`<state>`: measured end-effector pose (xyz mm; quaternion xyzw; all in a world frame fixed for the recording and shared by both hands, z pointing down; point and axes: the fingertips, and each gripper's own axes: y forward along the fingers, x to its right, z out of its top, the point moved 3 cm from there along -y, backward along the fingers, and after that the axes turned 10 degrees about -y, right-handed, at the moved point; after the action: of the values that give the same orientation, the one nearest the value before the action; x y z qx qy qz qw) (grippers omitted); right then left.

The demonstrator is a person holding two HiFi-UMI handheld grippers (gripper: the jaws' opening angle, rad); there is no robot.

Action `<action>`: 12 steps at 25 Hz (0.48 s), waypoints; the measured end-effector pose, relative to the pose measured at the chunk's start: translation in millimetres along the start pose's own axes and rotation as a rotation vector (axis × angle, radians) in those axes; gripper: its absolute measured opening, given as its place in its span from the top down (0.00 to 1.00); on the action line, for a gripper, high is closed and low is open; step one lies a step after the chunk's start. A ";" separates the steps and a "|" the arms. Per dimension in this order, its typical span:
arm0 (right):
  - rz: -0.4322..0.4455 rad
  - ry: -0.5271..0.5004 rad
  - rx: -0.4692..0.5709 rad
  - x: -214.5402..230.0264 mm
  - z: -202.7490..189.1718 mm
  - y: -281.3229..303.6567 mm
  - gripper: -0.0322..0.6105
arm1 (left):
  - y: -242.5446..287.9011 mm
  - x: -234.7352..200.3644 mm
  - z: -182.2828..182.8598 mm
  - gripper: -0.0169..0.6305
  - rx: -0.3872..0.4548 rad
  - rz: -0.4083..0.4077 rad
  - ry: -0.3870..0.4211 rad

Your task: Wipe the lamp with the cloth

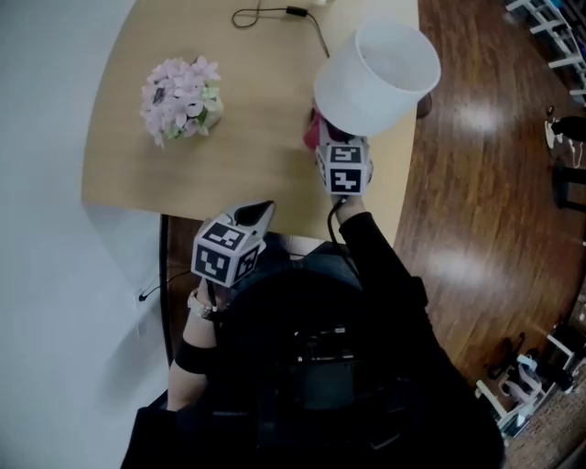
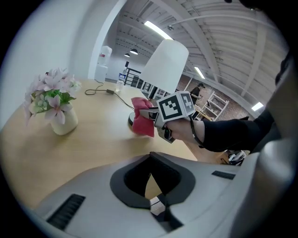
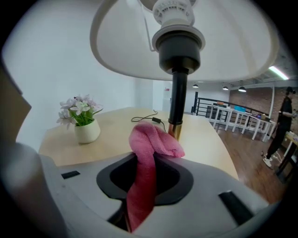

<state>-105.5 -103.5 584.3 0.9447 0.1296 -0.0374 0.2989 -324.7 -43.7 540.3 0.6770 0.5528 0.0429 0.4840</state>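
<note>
The right claw [image 3: 145,162] is closed on the cloth [image 3: 156,139]; the pink cloth runs up between the jaws and bunches into a fold above them. The fold sits just in front of the lower, brass-coloured part of the pole of the lamp [image 3: 177,100]; whether fold and pole touch cannot be told.

The lamp stands upright on the table [image 1: 265,156], near the table's right-hand edge in the head view; it has a black pole, a white shade and a round dark base. The right claw is under the shade and points at the pole; from above, the shade covers the pole and most of the cloth, and only a pink edge shows at the shade's lower left.

The left claw [image 2: 150,160] has its jaws together with nothing between them; it is held at the near edge of the table, well apart from the lamp, and faces toward the lamp and the right claw.

Other items: a bunch of pale pink flowers [image 1: 180,98] in a small white pot [image 2: 64,122] stands on the left part of the table, well apart from the lamp; a black cable [image 1: 275,14] lies looped on the far side of the table and runs toward the lamp's foot. The arm behind the right claw wears a black sleeve [image 1: 375,247]; the floor [image 1: 476,183] to the right of the table is dark polished wood.
</note>
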 end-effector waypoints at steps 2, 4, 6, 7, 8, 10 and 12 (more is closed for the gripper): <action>-0.029 0.024 -0.026 -1.9 -3.5 5.3 0.80 | -2.9 -11.8 3.9 0.99 -0.017 -0.020 0.022; -0.052 0.046 -0.056 -3.4 -7.9 9.9 0.80 | -4.8 -20.1 8.7 0.99 -0.029 -0.038 0.046; -0.072 0.066 -0.084 -3.6 -12.1 13.2 0.80 | -6.5 -25.3 14.3 0.99 -0.037 -0.055 0.072; -0.083 0.076 -0.096 -3.3 -13.5 14.1 0.80 | -7.7 -26.9 16.7 0.99 -0.041 -0.063 0.082; -0.093 0.083 -0.107 -2.8 -14.2 14.7 0.80 | -9.1 -28.0 18.3 0.99 -0.045 -0.071 0.089; -0.109 0.097 -0.124 -2.4 -15.2 16.3 0.80 | -11.7 -30.2 19.3 0.99 -0.054 -0.086 0.095; -0.118 0.116 -0.146 -3.2 -18.5 18.6 0.80 | -13.9 -33.6 18.3 0.99 -0.062 -0.093 0.099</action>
<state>-103.7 -108.2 610.3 0.9117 0.2042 0.0093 0.3564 -336.7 -82.4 536.9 0.6323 0.6054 0.0706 0.4782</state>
